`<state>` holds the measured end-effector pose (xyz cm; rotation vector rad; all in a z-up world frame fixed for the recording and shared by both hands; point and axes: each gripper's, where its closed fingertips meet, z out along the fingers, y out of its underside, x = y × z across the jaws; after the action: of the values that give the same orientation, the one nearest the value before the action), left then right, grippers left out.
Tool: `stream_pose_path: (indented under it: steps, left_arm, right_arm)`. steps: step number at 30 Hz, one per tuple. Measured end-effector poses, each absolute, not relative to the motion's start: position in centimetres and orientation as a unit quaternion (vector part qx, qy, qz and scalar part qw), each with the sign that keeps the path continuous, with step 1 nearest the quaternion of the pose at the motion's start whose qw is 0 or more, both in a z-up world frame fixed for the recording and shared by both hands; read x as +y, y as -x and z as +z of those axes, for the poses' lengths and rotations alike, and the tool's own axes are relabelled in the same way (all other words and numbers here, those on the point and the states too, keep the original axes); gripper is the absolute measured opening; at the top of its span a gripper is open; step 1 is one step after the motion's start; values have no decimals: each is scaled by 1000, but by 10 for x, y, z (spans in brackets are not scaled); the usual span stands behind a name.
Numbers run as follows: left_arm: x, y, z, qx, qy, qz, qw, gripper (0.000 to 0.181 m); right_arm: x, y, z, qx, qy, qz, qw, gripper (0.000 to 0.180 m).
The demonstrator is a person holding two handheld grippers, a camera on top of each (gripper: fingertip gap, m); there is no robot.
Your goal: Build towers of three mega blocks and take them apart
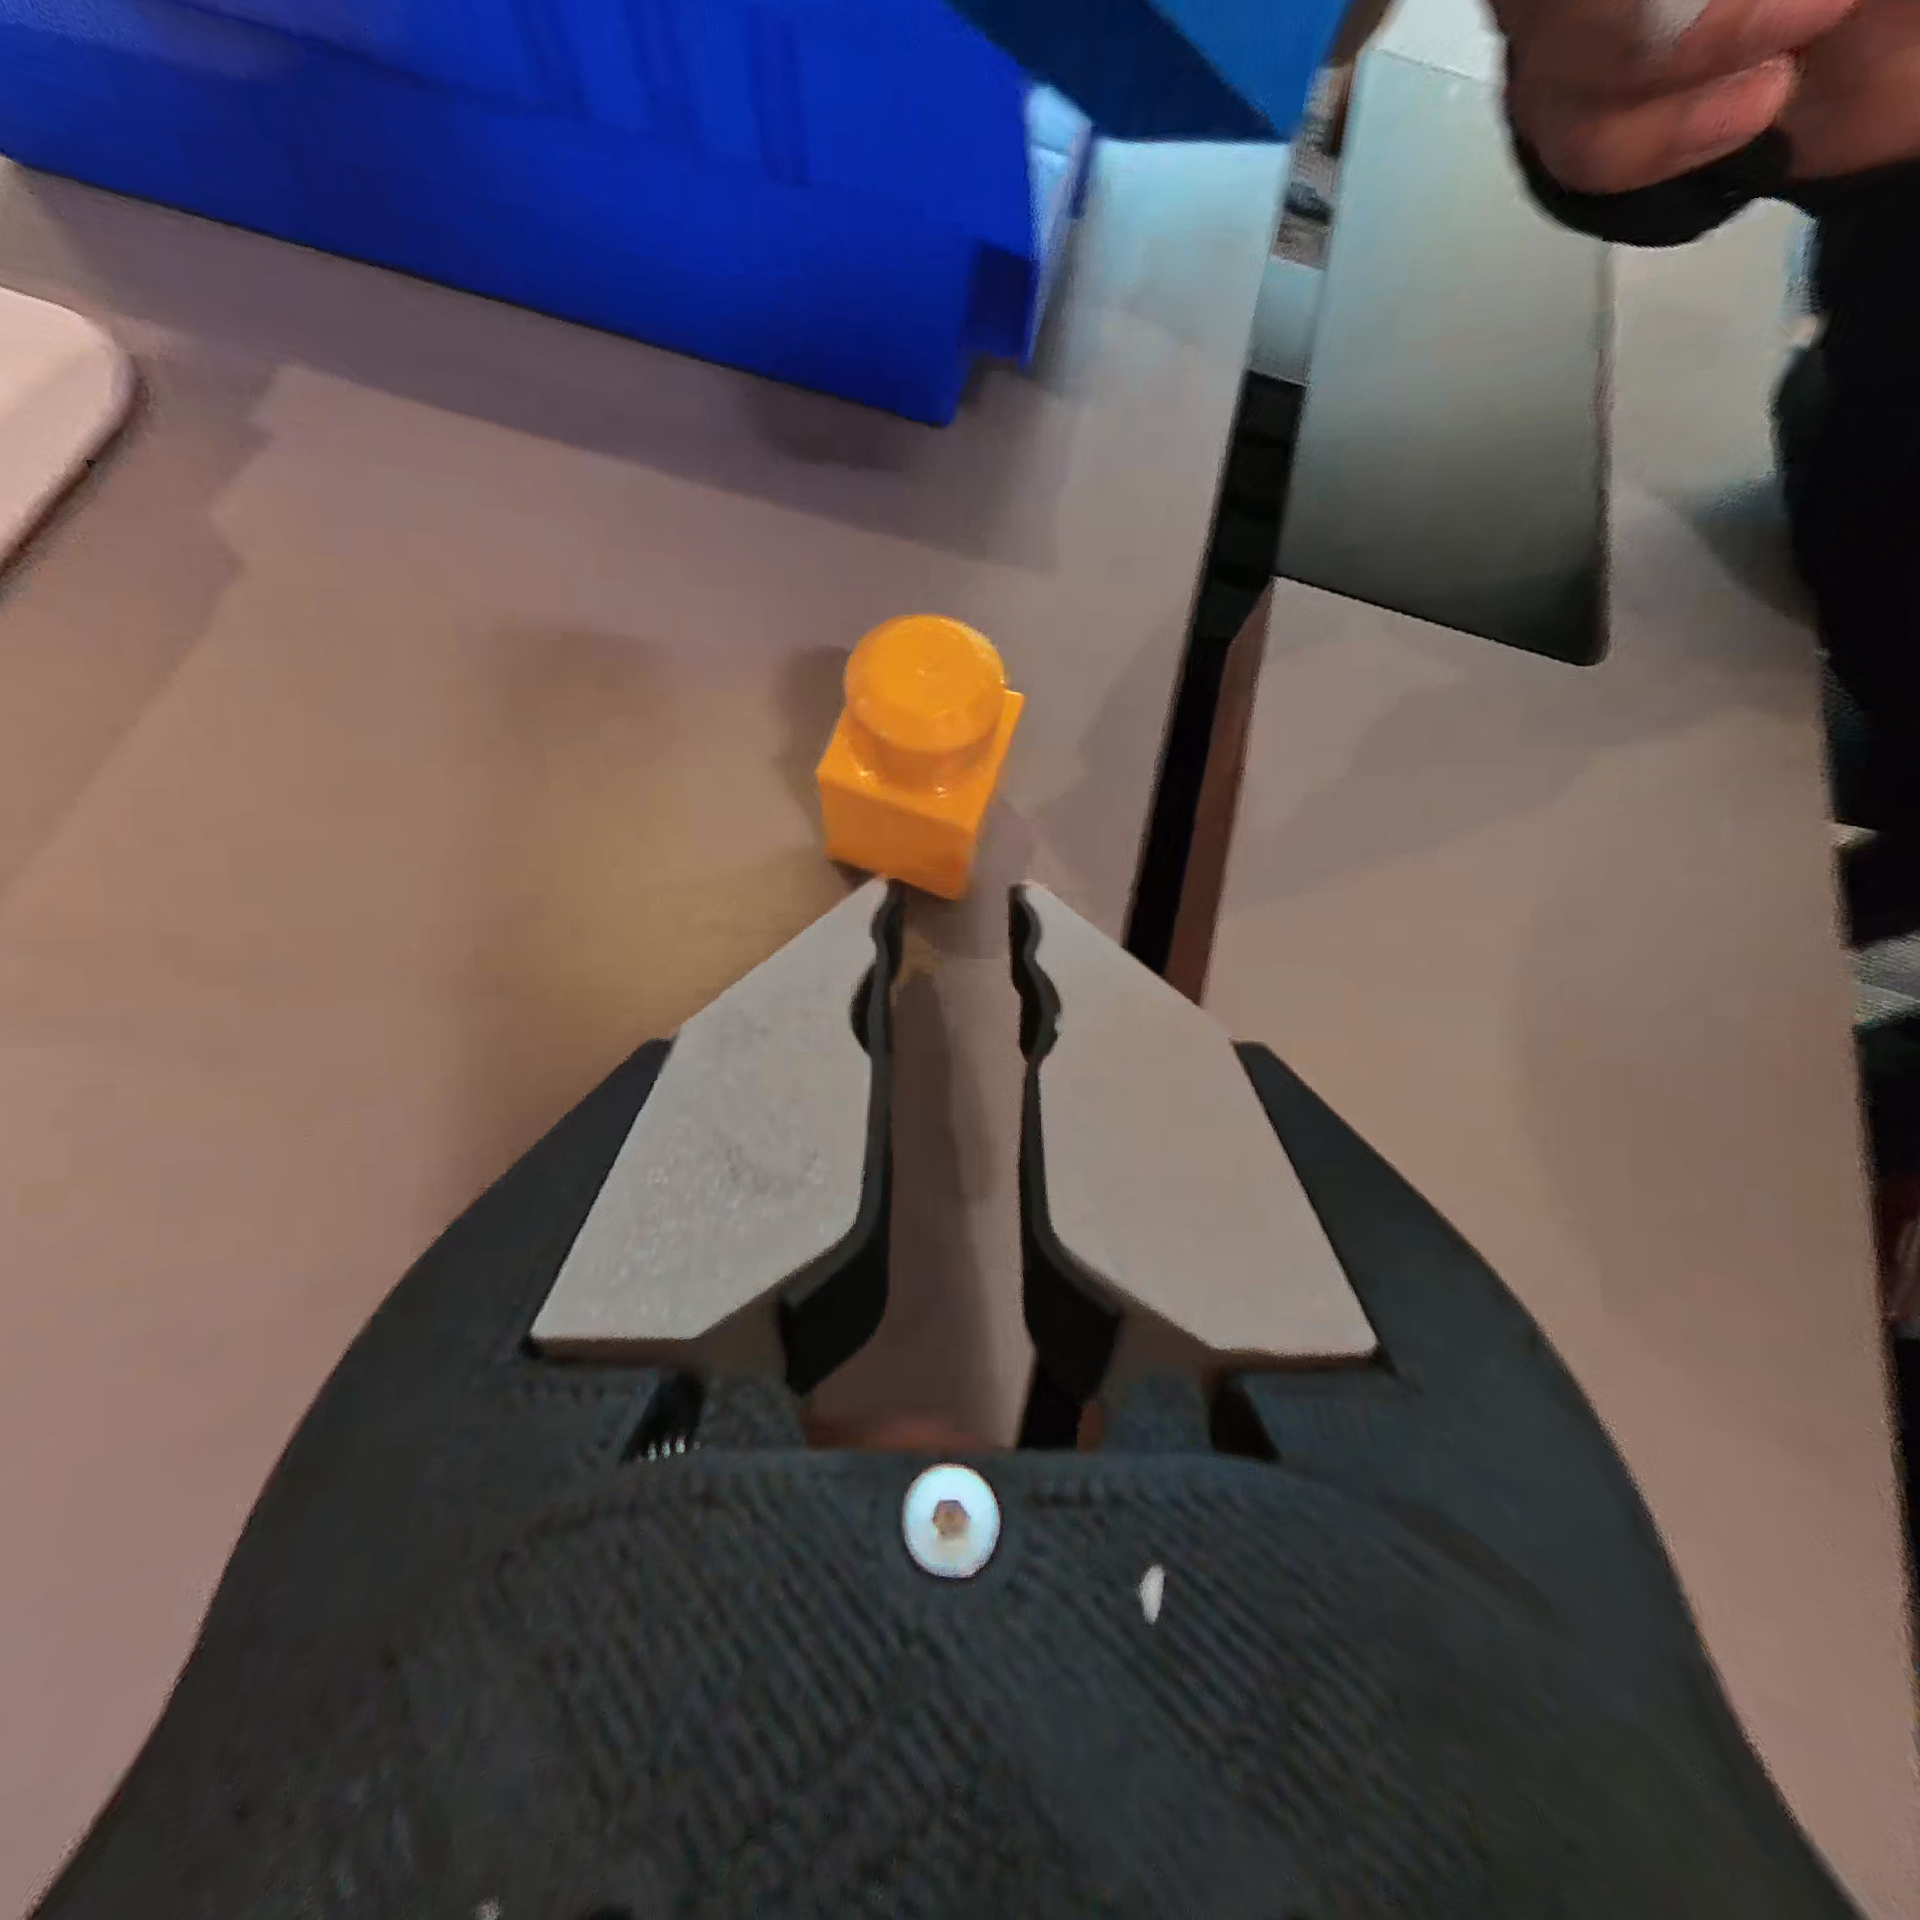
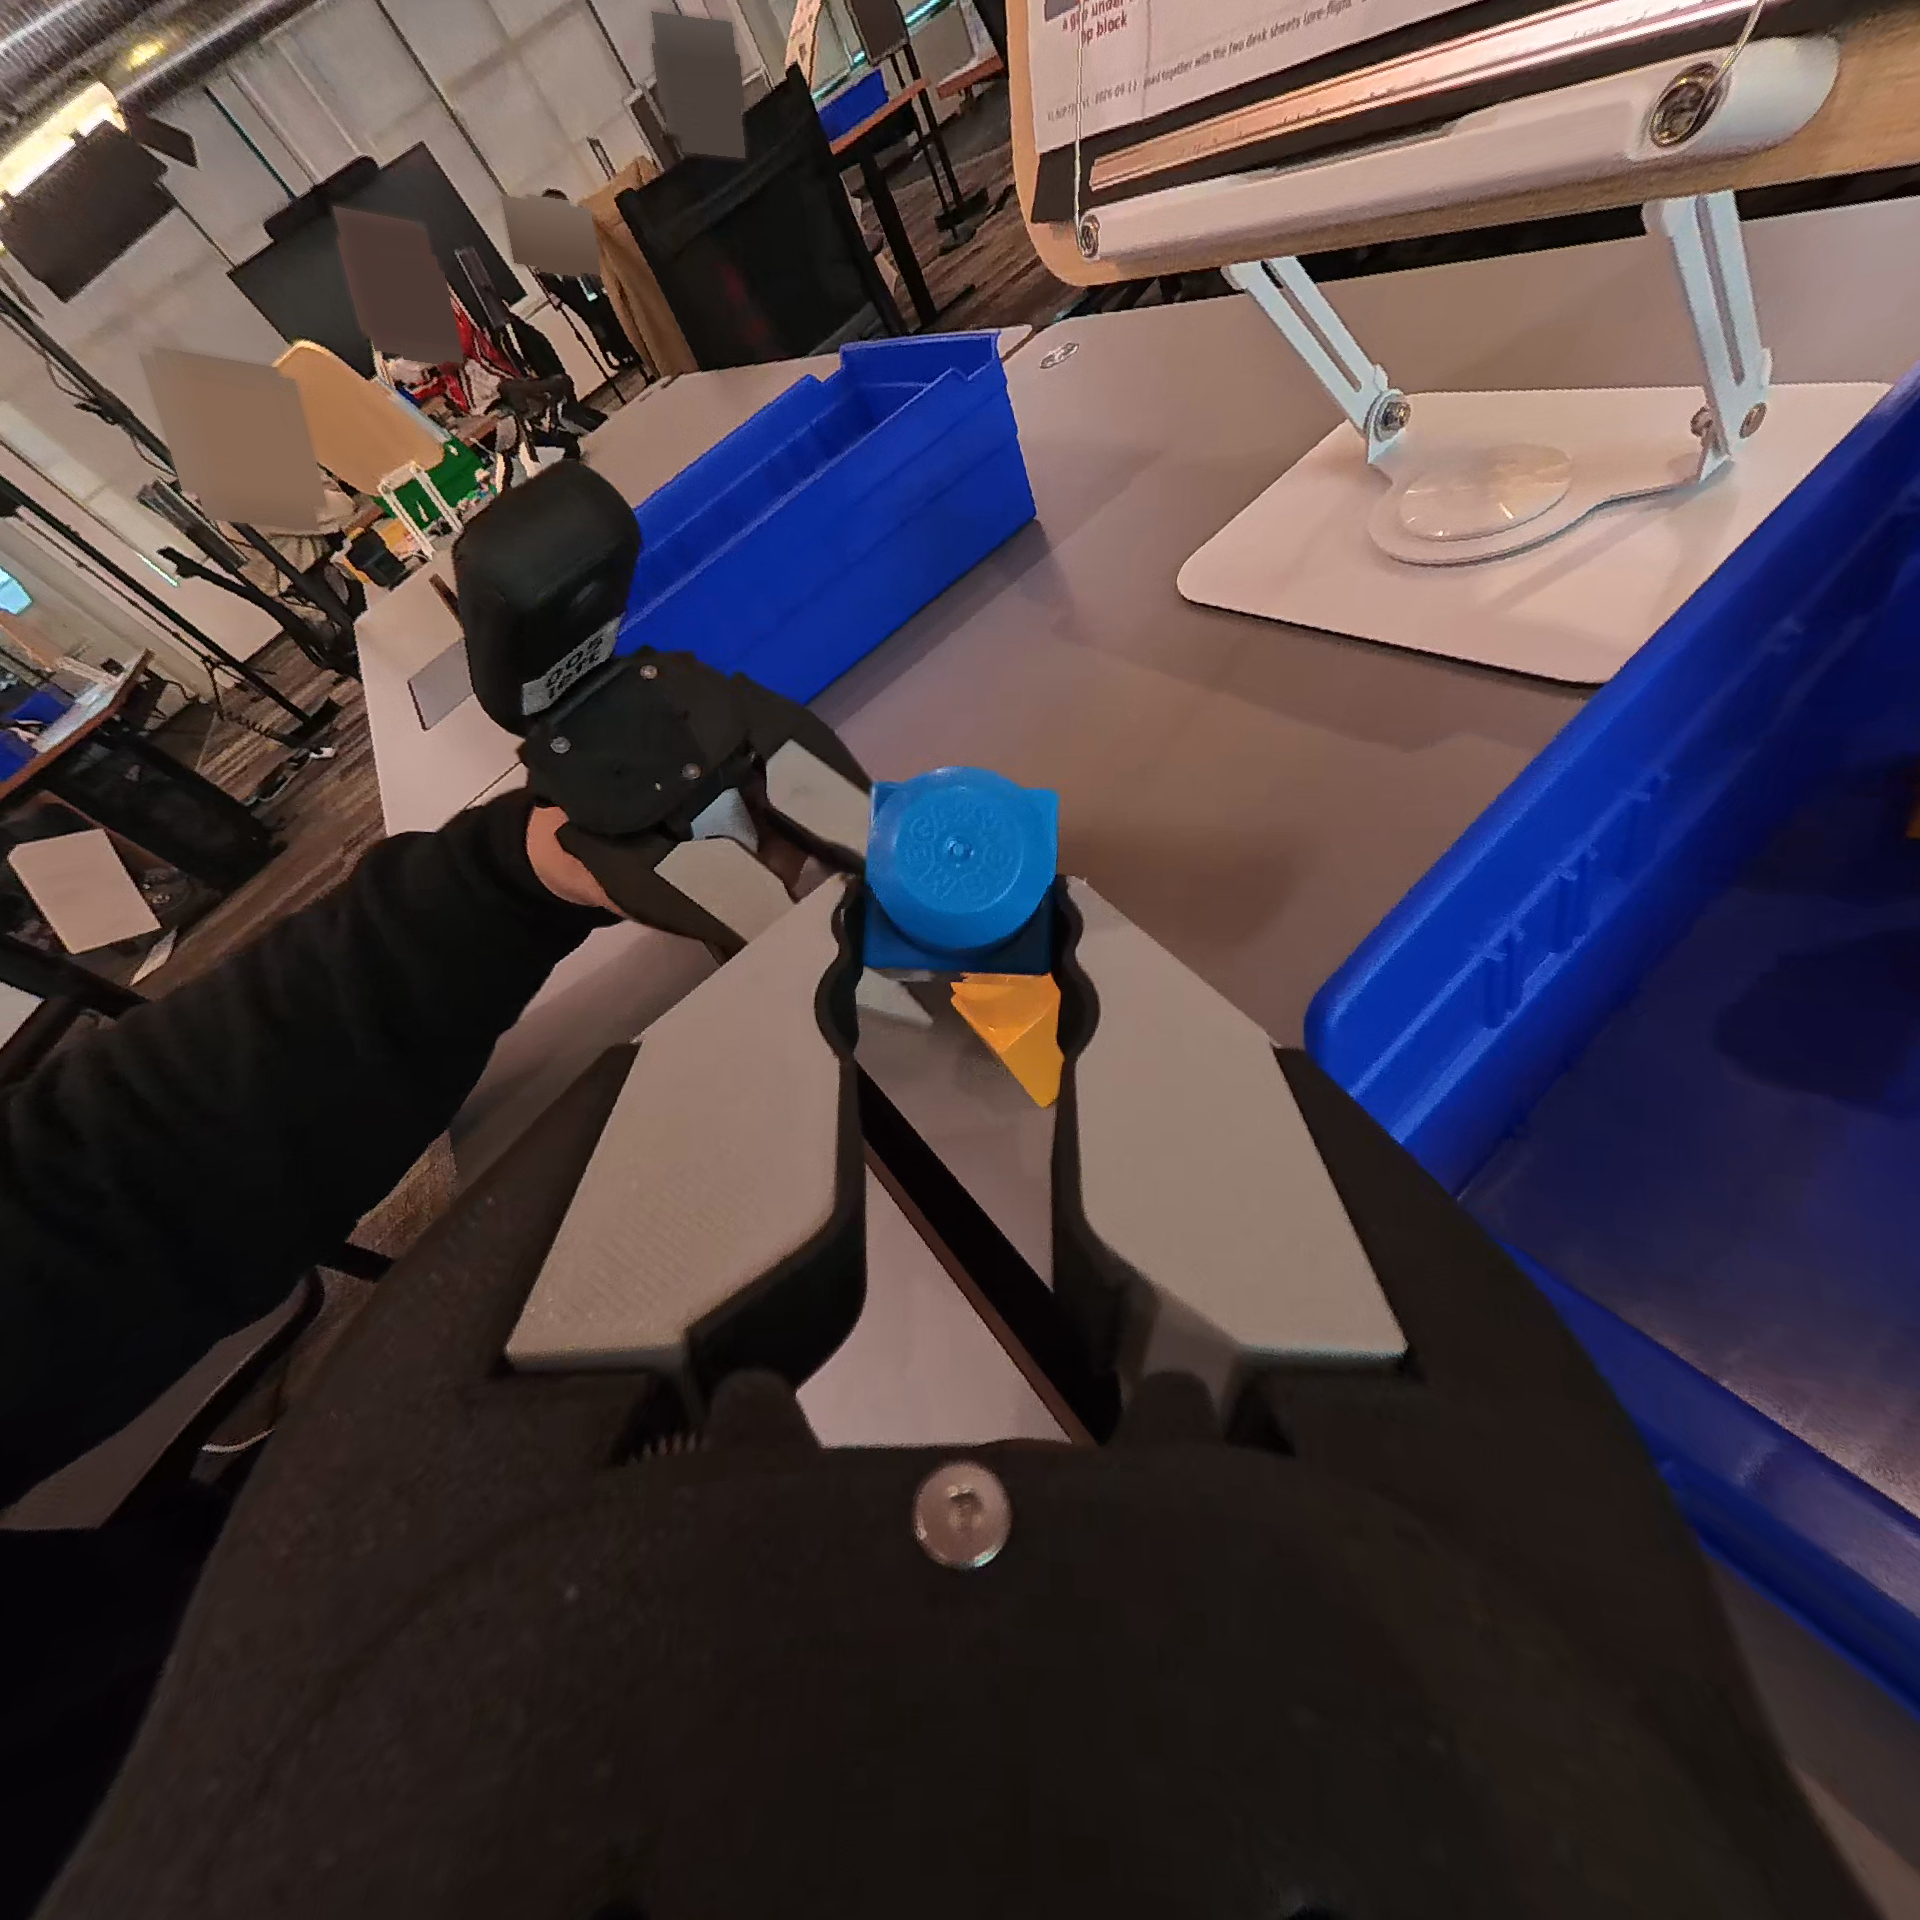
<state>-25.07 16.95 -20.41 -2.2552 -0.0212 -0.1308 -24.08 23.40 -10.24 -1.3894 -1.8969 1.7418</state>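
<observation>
- Now the orange mega block (image 1: 920, 764) stands stud-up on the worktop (image 1: 416, 831), close to the seam between its two panels, just in front of the left tool (image 1: 951, 894), whose jaws stand narrowly apart and empty.
- Above it, the right tool (image 2: 956, 914) clamps a blue mega block (image 2: 961, 873).
- Judged step: stacking blue onto orange.
- Next: centre the blue over the stud, press straight down, left tool steadying.
- Blue bins (image 2: 831, 499) flank the spot.

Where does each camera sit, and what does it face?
Left wrist view: on the left gripper, low over the table, facing the orange block and a blue bin; a hand shows.
Right wrist view: on the right gripper, angled down at the blue block it holds; a sleeve shows.
Shared: orange block, left gripper, table.
</observation>
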Motion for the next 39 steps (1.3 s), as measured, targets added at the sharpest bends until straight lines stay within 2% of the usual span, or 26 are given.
stream_pose_path:
  steps: [1, 5, 11, 18, 22, 23, 24, 26, 28, 32, 36, 38, 39]
  left_arm:
    - [169, 261, -204, -19, 902, -25, 431, 27]
    - [172, 268, -203, 15, 895, 14, 447, 33]
    - [177, 274, -225, 94, 907, 62, 405, 31]
    - [185, 266, -224, 131, 906, 3, 403, 40]
    - [180, 260, -214, 139, 889, -27, 435, 69]
    - [181, 256, -210, 139, 882, -36, 448, 84]
    - [181, 256, -210, 140, 880, -35, 453, 91]
    - [186, 262, -213, 127, 884, -14, 449, 80]
    - [188, 260, -219, 130, 892, -10, 434, 81]
    - [199, 258, -216, 119, 890, -5, 440, 74]
    - [201, 257, -228, 112, 907, -17, 406, 65]
    - [203, 254, -229, 102, 909, -32, 402, 39]
    - [204, 254, -229, 94, 910, -37, 401, 35]
  right_arm:
    - [234, 240, -101, -643, 472, 593, 108, 33]
    - [234, 238, -97, -641, 467, 598, 110, 33]
    - [232, 237, -92, -640, 457, 609, 106, 33]
    - [235, 238, -93, -634, 459, 614, 100, 33]
    - [237, 239, -94, -632, 460, 615, 99, 33]
    - [238, 240, -94, -632, 460, 616, 99, 33]
    - [238, 240, -93, -631, 460, 617, 99, 33]
    - [239, 241, -92, -629, 459, 619, 101, 33]
    - [239, 241, -90, -628, 459, 620, 103, 33]
    - [239, 240, -90, -626, 459, 622, 104, 33]
    - [237, 239, -90, -629, 458, 621, 100, 33]
    - [234, 238, -91, -633, 454, 619, 95, 33]
    - [232, 237, -93, -637, 452, 618, 91, 33]
